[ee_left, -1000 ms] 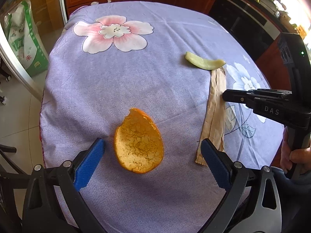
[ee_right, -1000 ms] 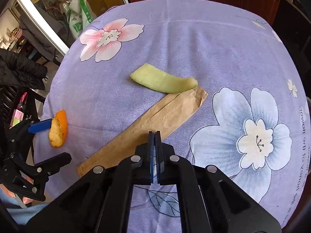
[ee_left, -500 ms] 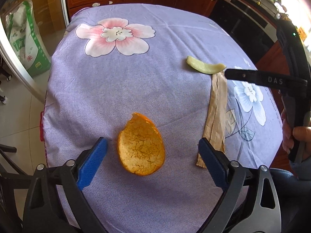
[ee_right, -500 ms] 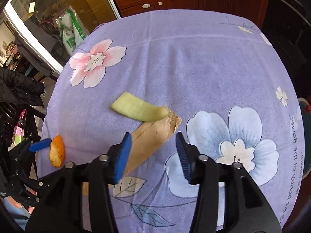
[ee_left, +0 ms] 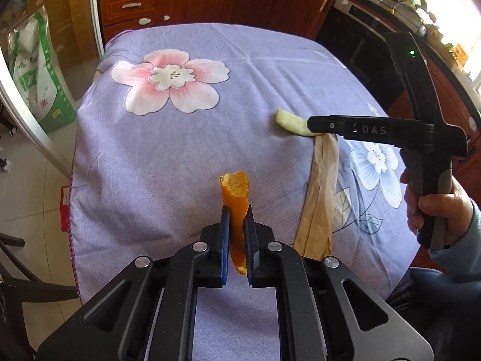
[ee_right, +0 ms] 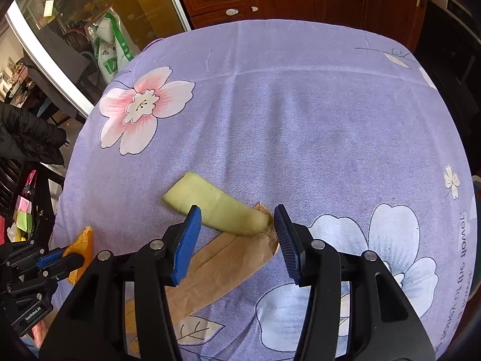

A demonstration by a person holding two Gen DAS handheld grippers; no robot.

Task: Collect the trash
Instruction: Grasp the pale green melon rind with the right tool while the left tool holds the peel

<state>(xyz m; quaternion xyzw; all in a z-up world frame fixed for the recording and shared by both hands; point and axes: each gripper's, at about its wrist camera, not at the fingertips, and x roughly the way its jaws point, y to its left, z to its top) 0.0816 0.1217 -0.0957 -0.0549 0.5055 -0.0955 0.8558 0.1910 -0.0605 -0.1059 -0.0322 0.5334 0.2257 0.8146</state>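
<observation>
Gripping orange peel (ee_left: 235, 201), folded, pith showing: left fingers (ee_left: 225, 234) | right fingers (ee_right: 186, 237) apart

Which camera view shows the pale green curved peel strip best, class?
The right wrist view: the pale green curved peel strip lies whole between the open right gripper fingers. In the left wrist view it is far, small and half hidden behind that gripper.

A pale green peel strip (ee_right: 216, 207) is laid on the flowered purple cloth (ee_right: 300, 120), its end touching a long brown paper wrapper (ee_right: 222, 267); a curved orange peel (ee_left: 236, 198) is seen to their left.
</observation>
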